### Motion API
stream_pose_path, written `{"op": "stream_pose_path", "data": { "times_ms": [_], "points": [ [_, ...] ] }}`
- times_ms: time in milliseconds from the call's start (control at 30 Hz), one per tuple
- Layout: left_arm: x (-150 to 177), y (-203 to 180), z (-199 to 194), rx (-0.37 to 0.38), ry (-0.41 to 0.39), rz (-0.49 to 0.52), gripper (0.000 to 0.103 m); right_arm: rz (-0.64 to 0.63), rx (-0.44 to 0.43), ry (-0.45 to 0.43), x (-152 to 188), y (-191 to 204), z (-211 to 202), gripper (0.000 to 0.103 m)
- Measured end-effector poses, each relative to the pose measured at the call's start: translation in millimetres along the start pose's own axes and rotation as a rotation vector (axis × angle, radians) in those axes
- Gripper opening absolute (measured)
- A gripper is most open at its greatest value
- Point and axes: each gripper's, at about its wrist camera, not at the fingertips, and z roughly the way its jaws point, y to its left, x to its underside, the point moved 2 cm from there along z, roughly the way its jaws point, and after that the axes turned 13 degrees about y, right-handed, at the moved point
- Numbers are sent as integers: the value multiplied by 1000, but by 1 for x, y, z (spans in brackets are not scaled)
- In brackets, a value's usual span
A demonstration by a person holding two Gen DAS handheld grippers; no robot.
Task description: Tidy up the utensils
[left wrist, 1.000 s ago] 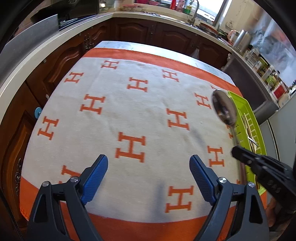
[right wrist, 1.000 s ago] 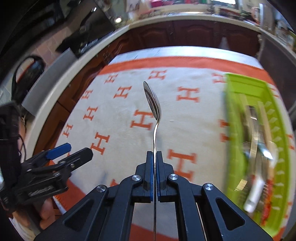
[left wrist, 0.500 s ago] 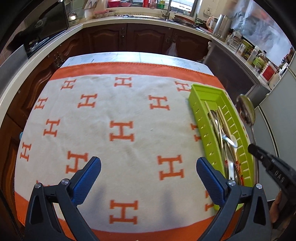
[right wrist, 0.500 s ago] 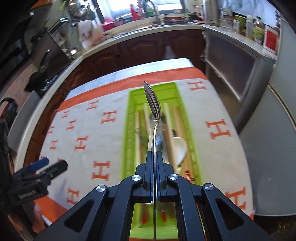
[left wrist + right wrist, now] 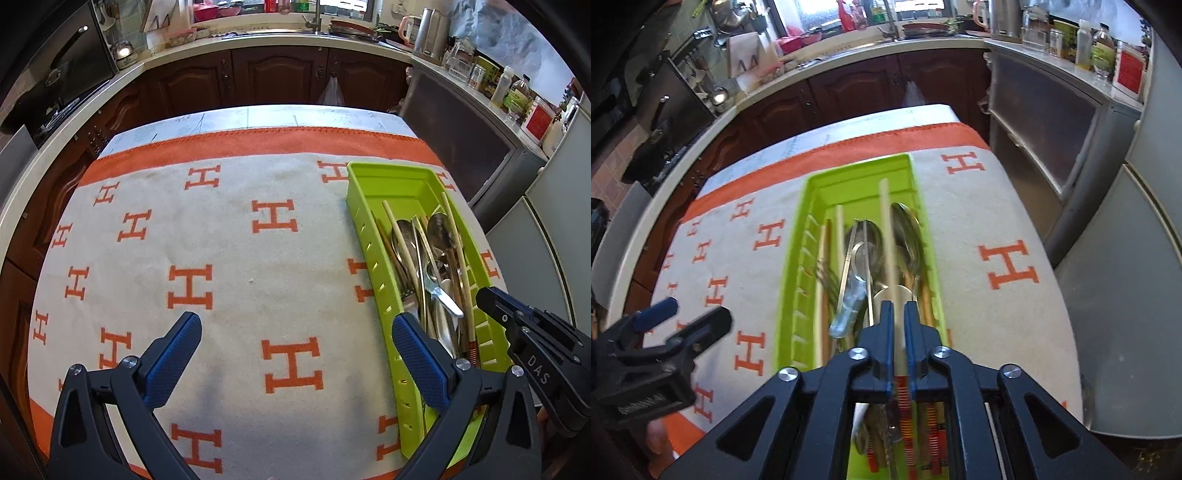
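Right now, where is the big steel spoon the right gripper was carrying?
The large steel spoon lies in the lime-green plastic utensil tray by its right wall, among wooden chopsticks, just ahead of the slightly parted right gripper.

A pale, marble-patterned table top carries everything here; only a bare strip of it shows along the far edge, beyond the cloth. Spread directly over it lies a grey-white woven blanket with a broad orange border and rows of orange H letters, covering nearly the whole surface and reaching the near edge. On the blanket, toward its right side, sits a long lime-green plastic utensil tray with slotted walls, running lengthwise from the near edge toward the far orange border and stopping just short of it. To the left of the tray the blanket shows one tiny pale crumb.
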Motion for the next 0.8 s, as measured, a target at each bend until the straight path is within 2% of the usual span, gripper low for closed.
{"op": "stream_pose_path", "data": {
  "times_ms": [100,267,333,400,700,800],
  "points": [
    [4,6,-1,-3,3,-21,102,-3,2,-25,0,6,-5,20],
    [14,18,-13,-26,-23,-40,102,14,-23,-31,6,14,-14,21],
    [19,23,-20,-39,-35,-45,102,32,-47,-24,11,16,-17,28],
    [27,30,-28,-53,-49,-52,102,53,-73,-22,17,19,-21,35],
    [68,62,-63,-93,-73,-85,102,-1,-107,-46,61,59,-54,37],
    [85,73,-76,-113,-81,-105,102,-41,-115,-60,81,78,-69,47]
  ]
}}
